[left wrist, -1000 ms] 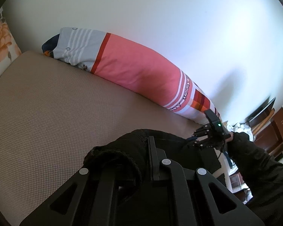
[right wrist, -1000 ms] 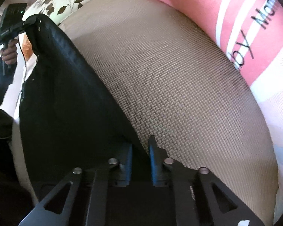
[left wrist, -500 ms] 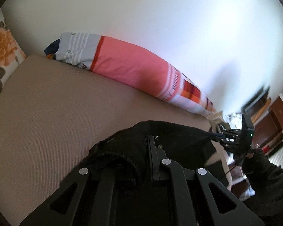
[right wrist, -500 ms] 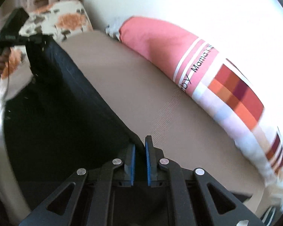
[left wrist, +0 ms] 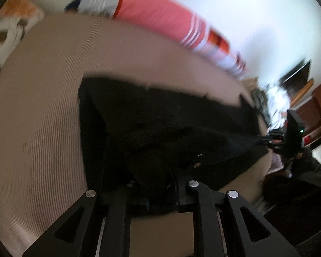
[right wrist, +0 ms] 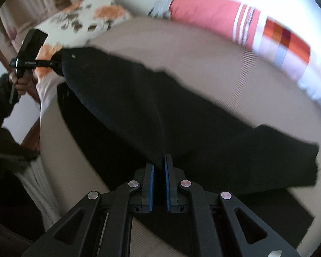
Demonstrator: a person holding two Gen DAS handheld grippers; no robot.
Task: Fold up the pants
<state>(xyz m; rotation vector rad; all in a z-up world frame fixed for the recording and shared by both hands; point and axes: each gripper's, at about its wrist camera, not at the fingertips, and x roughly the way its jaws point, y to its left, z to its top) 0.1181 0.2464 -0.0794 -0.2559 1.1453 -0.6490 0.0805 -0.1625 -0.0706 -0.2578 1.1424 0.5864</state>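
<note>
Both grippers pinched the pants [right wrist: 152,107]: right gripper [right wrist: 159,167] clamped tight, left gripper [left wrist: 160,184] loosening w/ cloth between; best kept taut, lowered evenly onto mattress [right wrist: 214,64].

No text can be read with certainty in these pictures. The long pink bolster pillow [right wrist: 214,15] carries white stripes and coloured squares, but any lettering on it is too blurred to make out in both views. In the right wrist view, the left gripper [right wrist: 53,63] has a short line of small pale print on the side of its black body; it is too small and too soft to spell. In the left wrist view the right gripper [left wrist: 264,139] shows only a small green light, with no label or number that can be read.
</note>
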